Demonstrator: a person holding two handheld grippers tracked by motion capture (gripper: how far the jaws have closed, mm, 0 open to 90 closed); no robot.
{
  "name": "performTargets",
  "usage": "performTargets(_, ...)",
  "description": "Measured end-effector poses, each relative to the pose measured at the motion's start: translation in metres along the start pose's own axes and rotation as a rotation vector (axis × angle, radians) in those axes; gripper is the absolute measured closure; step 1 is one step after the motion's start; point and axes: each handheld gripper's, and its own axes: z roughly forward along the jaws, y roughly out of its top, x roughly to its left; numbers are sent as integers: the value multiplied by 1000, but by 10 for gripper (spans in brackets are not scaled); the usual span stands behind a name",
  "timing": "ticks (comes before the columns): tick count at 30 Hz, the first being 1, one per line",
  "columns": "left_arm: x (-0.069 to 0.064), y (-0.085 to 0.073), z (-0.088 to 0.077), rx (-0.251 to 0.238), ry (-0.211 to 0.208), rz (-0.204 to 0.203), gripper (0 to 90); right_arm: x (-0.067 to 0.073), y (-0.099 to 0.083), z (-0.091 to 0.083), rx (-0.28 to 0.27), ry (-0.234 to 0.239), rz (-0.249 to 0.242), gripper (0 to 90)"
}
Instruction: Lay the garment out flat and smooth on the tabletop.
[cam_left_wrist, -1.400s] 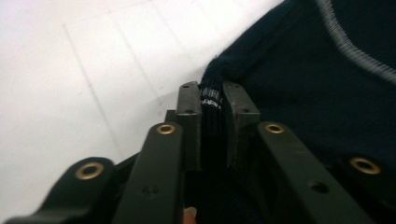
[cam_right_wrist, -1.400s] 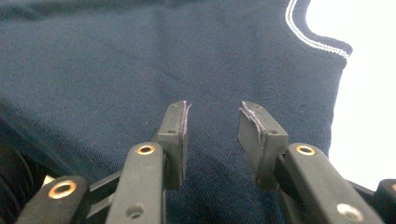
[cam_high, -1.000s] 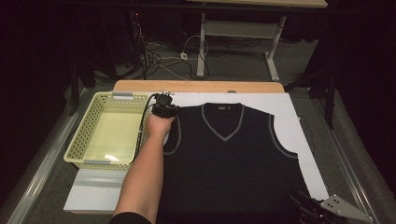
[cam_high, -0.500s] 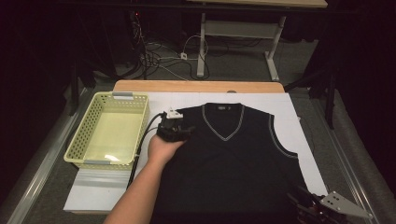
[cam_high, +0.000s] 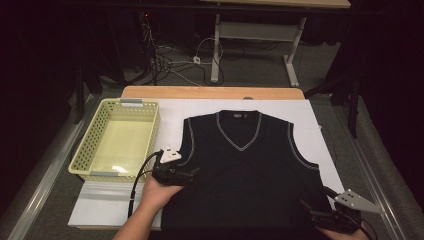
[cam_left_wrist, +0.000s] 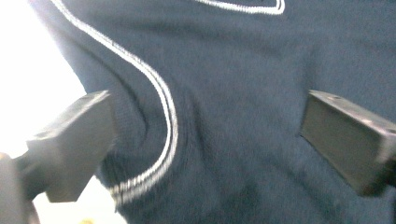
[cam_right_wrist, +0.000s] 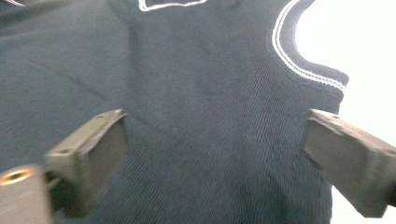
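Black knit vest (cam_high: 247, 165) with pale trim lies flat on the white surface (cam_high: 320, 145), beside a yellow basket (cam_high: 118, 140). Left gripper (cam_high: 187, 173) sits at its left edge and right gripper (cam_high: 312, 210) apparently over its lower right corner; both have just spread their fingers, nothing pinched.

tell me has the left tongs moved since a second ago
Yes. The left tongs have come back toward the person, from beside the basket's far end to level with its near rim, over the vest.
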Motion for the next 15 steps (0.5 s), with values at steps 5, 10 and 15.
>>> performTargets(5, 4, -5, 3, 7, -7, -10, 0, -4, 13, 18, 15, -29, -27, 2)
performTargets(10, 1, -5, 6, 18, 17, 8, 0, -8, 30, 33, 19, -55, -61, 2)
performTargets(15, 5, -4, 10, 56, 9, -30, 0, -16, 43, 50, 18, -62, -36, 2)
